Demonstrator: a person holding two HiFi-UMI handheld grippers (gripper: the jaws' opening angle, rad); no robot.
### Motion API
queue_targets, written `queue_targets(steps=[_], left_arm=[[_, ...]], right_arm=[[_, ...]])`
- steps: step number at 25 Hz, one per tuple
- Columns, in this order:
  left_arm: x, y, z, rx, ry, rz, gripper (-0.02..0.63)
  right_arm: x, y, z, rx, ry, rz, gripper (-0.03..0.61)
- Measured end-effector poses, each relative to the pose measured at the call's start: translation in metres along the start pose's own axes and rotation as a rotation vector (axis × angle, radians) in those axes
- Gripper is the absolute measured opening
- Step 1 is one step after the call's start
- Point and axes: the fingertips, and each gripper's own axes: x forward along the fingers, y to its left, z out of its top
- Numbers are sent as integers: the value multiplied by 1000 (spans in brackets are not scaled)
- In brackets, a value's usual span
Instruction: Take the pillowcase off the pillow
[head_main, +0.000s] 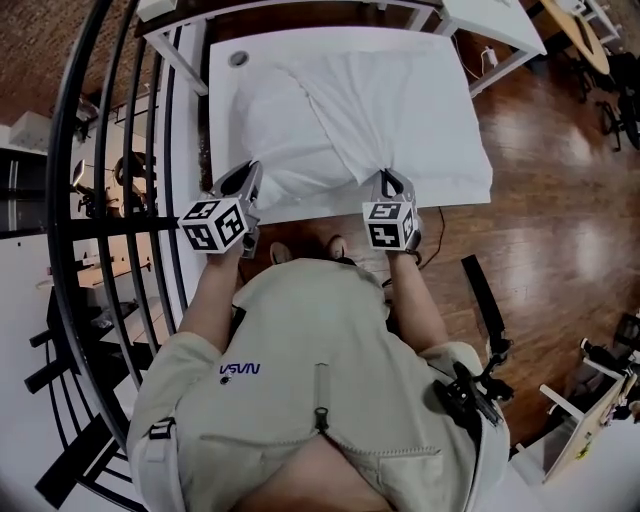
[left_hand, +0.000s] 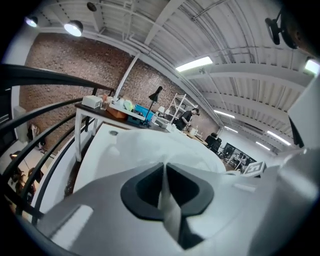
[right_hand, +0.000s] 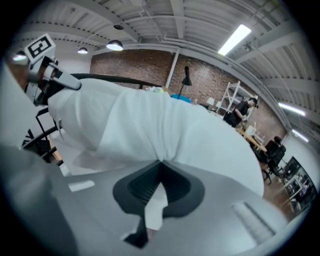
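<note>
A white pillow in a white pillowcase (head_main: 340, 110) lies on the white table (head_main: 455, 175), its near edge at the table's front. My left gripper (head_main: 252, 172) is shut on the pillowcase's near left edge; a strip of white cloth (left_hand: 167, 200) runs between its jaws. My right gripper (head_main: 388, 180) is shut on the near right edge, where the cloth (right_hand: 165, 150) bunches into folds at the jaw tips and a white tongue of it (right_hand: 155, 205) shows between the pads. The left gripper's marker cube (right_hand: 40, 47) shows at the right gripper view's upper left.
A black curved railing (head_main: 95, 200) runs along the left of the table. White tables (head_main: 490, 20) stand beyond the far edge. A small round grey fitting (head_main: 238, 58) sits on the table's far left corner. Wooden floor (head_main: 560, 200) lies to the right.
</note>
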Motion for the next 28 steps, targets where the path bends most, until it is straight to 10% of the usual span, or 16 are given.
queue_targets(steps=[12, 28], left_arm=[[-3, -12, -34, -132, -20, -42, 95], [6, -25, 29, 182, -93, 108, 153]], right_arm=[[0, 9, -22, 115, -5, 177, 8], [-66, 28, 49, 95, -228, 398, 66]])
